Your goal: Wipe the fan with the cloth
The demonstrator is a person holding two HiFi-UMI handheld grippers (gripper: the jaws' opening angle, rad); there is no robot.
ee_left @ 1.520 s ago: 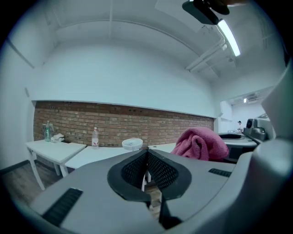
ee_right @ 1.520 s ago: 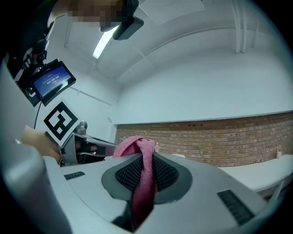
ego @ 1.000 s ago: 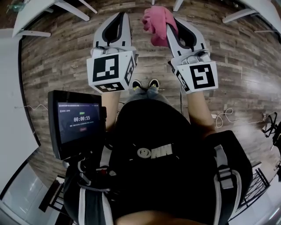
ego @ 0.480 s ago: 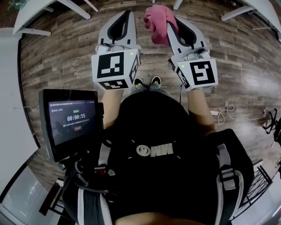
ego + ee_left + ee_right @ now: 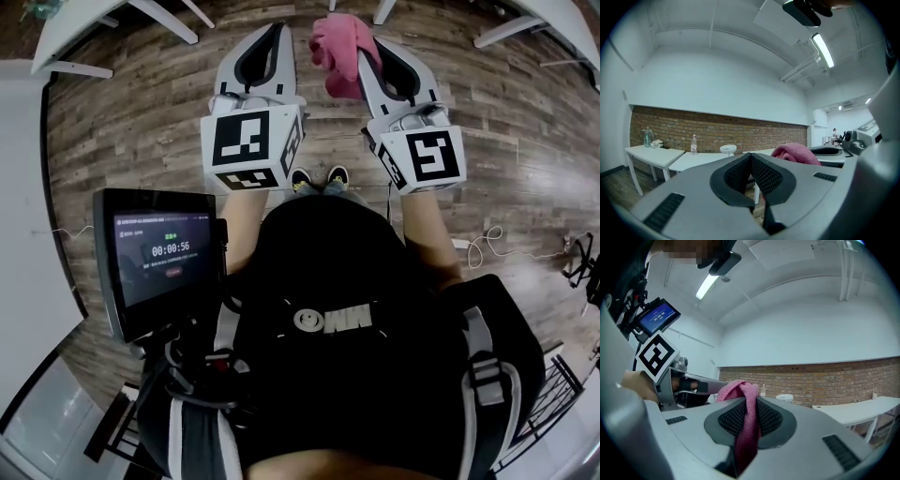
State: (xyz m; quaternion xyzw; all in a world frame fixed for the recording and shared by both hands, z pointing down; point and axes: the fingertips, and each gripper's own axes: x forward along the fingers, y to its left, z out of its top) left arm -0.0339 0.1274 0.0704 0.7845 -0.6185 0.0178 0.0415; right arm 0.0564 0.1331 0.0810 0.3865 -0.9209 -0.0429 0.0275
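In the head view both grippers are held side by side in front of the person, above a wooden floor (image 5: 141, 122). My right gripper (image 5: 367, 47) is shut on a pink cloth (image 5: 342, 47), which bunches out beyond the jaws and, in the right gripper view, hangs down between the pads (image 5: 747, 423). My left gripper (image 5: 275, 30) is shut with nothing in it; its jaws meet at the tips (image 5: 750, 155). A small white fan (image 5: 728, 149) stands on a white table far ahead by the brick wall; the same fan (image 5: 784, 398) also shows in the right gripper view.
White tables (image 5: 651, 154) line a brick wall (image 5: 670, 126), with a bottle (image 5: 693, 143) on one. A tablet (image 5: 164, 258) with a running timer hangs at the person's left. Table legs (image 5: 159, 19) and a loose cable (image 5: 483, 246) are on the floor.
Both grippers have drifted slightly up and to the right in the head view; the left one moved more. The cloth stays in the right gripper.
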